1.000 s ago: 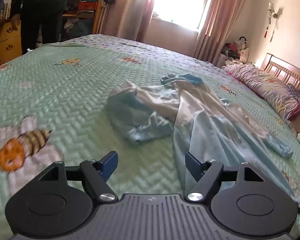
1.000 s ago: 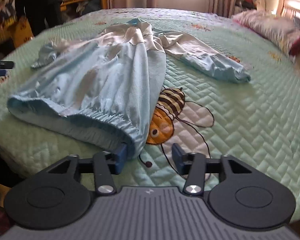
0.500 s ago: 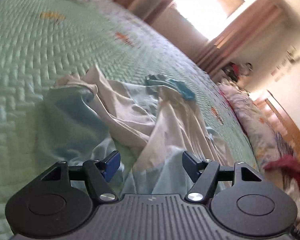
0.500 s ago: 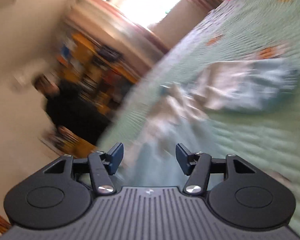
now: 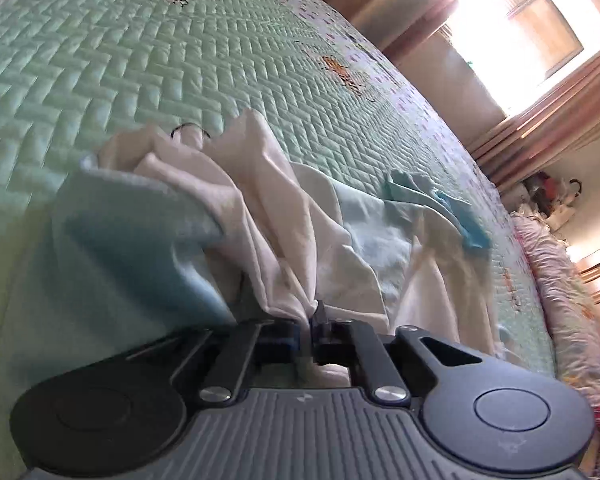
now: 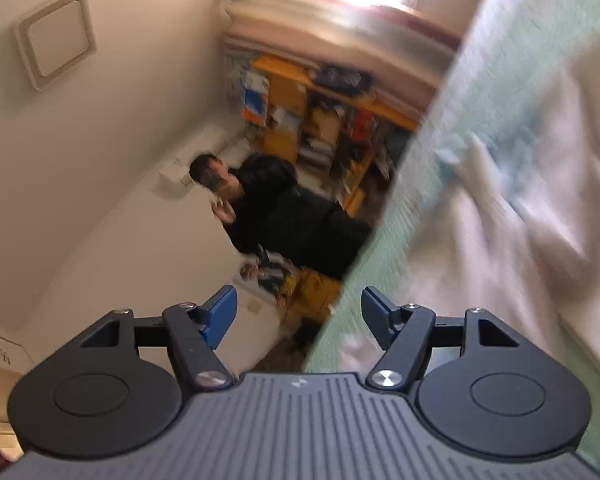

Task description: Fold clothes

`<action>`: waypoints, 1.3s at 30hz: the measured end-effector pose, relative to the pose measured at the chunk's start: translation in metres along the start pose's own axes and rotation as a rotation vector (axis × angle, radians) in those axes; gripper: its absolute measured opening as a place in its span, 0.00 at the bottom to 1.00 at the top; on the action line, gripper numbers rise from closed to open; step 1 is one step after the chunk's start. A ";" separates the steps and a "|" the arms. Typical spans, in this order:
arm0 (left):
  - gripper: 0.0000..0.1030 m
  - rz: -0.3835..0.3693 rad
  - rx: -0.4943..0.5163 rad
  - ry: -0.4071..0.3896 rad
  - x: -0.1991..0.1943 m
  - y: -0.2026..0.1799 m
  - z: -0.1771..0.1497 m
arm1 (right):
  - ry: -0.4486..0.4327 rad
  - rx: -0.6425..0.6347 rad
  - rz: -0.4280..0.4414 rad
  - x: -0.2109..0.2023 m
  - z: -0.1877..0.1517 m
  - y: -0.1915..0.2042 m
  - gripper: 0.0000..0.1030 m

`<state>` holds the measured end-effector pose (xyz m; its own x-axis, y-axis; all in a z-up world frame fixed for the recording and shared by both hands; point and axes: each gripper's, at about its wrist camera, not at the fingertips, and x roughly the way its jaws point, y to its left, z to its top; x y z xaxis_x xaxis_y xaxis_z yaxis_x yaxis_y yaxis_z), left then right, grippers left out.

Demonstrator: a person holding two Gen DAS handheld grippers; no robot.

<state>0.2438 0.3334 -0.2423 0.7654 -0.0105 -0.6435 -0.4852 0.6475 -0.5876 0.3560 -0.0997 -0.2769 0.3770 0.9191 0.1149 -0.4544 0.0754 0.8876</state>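
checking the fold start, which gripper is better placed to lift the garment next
Left. The left gripper is closing on a white fold of the garment on the bed. The right gripper is opening with nothing between its fingers, aimed past the bed edge.

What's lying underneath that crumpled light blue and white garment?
The garment lies on a mint-green quilted bedspread printed with bees, which shows all around it. Whatever sits directly beneath the bunched folds is covered, so I cannot tell if anything else is there.
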 end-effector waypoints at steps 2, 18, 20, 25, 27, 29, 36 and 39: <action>0.05 0.043 0.034 -0.029 0.001 -0.003 0.015 | 0.067 -0.058 -0.012 0.003 0.005 0.010 0.70; 0.18 0.270 0.312 -0.053 0.014 0.004 0.131 | 0.083 -0.138 -0.167 0.019 0.002 0.019 0.75; 0.25 0.252 0.246 -0.072 0.005 0.017 0.122 | 0.085 -0.146 -0.162 0.023 -0.001 0.020 0.75; 0.33 0.196 0.151 -0.088 -0.016 0.036 0.088 | 0.084 -0.145 -0.164 0.027 -0.002 0.017 0.75; 0.38 0.168 0.148 -0.095 -0.030 0.035 0.073 | 0.086 -0.146 -0.164 0.025 -0.004 0.017 0.75; 0.40 0.132 0.137 -0.091 -0.047 0.032 0.055 | 0.085 -0.146 -0.167 0.025 -0.003 0.016 0.75; 0.52 0.131 0.164 -0.027 -0.090 0.019 -0.001 | 0.061 -0.133 -0.171 0.013 -0.004 0.013 0.77; 0.53 0.137 0.126 0.032 -0.089 0.031 -0.018 | 0.058 -0.130 -0.175 0.011 -0.005 0.011 0.78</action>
<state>0.1531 0.3404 -0.2123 0.6811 0.0609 -0.7297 -0.5251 0.7351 -0.4288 0.3509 -0.0863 -0.2677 0.4141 0.9079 -0.0646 -0.4878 0.2813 0.8264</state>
